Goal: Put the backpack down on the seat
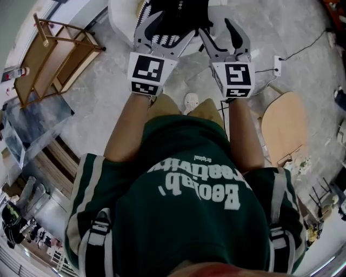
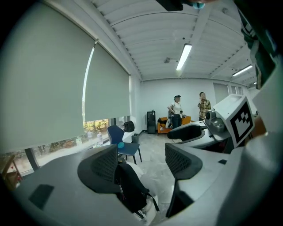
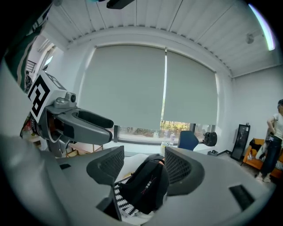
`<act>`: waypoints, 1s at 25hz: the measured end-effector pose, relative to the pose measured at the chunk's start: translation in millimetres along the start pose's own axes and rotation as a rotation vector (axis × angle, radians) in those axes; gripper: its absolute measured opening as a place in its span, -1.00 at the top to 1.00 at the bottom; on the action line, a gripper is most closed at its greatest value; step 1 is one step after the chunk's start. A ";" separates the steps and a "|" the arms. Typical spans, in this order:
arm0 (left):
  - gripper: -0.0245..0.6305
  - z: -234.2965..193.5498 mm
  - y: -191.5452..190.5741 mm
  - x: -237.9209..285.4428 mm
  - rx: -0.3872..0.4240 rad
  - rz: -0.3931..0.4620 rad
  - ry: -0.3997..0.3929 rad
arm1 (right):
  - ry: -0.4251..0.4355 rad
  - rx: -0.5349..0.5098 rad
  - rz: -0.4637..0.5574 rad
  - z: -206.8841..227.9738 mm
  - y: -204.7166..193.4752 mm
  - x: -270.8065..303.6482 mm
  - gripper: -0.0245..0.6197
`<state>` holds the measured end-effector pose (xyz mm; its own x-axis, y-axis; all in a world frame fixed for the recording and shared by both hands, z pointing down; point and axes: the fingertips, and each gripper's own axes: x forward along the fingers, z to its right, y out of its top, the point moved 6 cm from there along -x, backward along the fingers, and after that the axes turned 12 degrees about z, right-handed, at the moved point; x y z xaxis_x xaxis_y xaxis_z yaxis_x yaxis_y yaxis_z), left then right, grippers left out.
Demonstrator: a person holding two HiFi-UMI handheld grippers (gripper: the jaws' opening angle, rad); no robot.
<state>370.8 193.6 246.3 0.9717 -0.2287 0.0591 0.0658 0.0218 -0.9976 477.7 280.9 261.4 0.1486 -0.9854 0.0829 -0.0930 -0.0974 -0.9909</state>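
A black backpack (image 1: 178, 16) with a white zigzag-patterned part rests on a white seat (image 1: 118, 16) at the top of the head view. Both grippers are held out in front of me over it. My left gripper (image 1: 162, 27) is open; in the left gripper view the backpack (image 2: 130, 192) lies below the left jaw, and bare floor shows in the gap between the jaws (image 2: 143, 165). My right gripper (image 1: 217, 31) is also open. In the right gripper view the backpack (image 3: 148, 185) shows between and beyond the wide-apart jaws (image 3: 146, 170), lying on the white seat (image 3: 132, 161).
A wooden rack (image 1: 54, 54) stands at the left and a round wooden seat (image 1: 284, 127) at the right. A power strip with a cable (image 1: 277, 65) lies on the floor. A blue chair (image 2: 121, 139) and two standing people (image 2: 177, 110) are farther off in the room.
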 end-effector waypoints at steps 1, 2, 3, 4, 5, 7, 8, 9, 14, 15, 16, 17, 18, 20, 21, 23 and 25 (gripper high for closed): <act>-0.15 17.9 4.7 -4.8 0.007 0.005 0.009 | 0.013 0.001 0.011 4.5 2.2 -18.6 0.08; -0.15 34.0 8.3 -9.5 0.009 0.009 0.018 | 0.026 0.003 0.020 8.5 3.9 -36.4 0.08; -0.15 48.2 11.2 -13.6 0.009 0.012 0.028 | 0.040 0.006 0.029 11.9 5.2 -52.9 0.08; -0.15 60.8 13.7 -17.4 0.011 0.012 0.037 | 0.052 0.005 0.037 15.0 6.3 -67.8 0.08; -0.15 72.3 16.6 -21.0 0.012 0.012 0.046 | 0.061 -0.002 0.043 18.0 7.2 -81.4 0.08; -0.15 93.2 26.2 -29.9 0.006 0.018 0.058 | 0.069 -0.026 0.060 22.4 11.5 -105.0 0.08; -0.15 103.4 32.4 -35.4 0.003 0.022 0.056 | 0.072 -0.032 0.073 23.3 15.1 -115.4 0.08; -0.15 113.4 38.8 -41.0 0.006 0.025 0.049 | 0.077 -0.031 0.085 23.6 19.0 -125.2 0.08; -0.15 148.4 71.7 -72.1 0.078 0.049 0.031 | 0.125 -0.010 0.141 11.6 44.2 -162.2 0.08; -0.15 151.1 78.3 -79.0 0.089 0.058 0.034 | 0.133 -0.003 0.155 7.0 50.2 -166.7 0.08; -0.15 153.7 84.0 -85.0 0.098 0.068 0.036 | 0.140 -0.002 0.169 2.8 56.3 -170.6 0.08; -0.15 156.8 88.2 -90.0 0.105 0.076 0.035 | 0.150 -0.008 0.180 -0.9 62.2 -174.0 0.08; -0.15 160.7 90.7 -94.1 0.109 0.082 0.031 | 0.159 -0.020 0.187 -4.1 67.2 -177.5 0.08; -0.15 168.4 91.6 -101.9 0.108 0.085 0.020 | 0.175 -0.045 0.197 -9.9 73.9 -186.0 0.08; -0.15 170.9 91.2 -106.0 0.103 0.087 0.019 | 0.180 -0.054 0.201 -12.6 76.1 -190.5 0.08; -0.15 173.1 90.6 -113.4 0.091 0.096 0.026 | 0.190 -0.065 0.209 -17.6 78.9 -198.1 0.08; -0.15 175.3 89.6 -117.8 0.088 0.101 0.029 | 0.205 -0.072 0.220 -22.0 81.1 -202.9 0.08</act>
<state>302.0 393.2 156.3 0.9675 -0.2491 -0.0439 -0.0111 0.1314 -0.9913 418.4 469.9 166.5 -0.0841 -0.9909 -0.1054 -0.1712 0.1186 -0.9781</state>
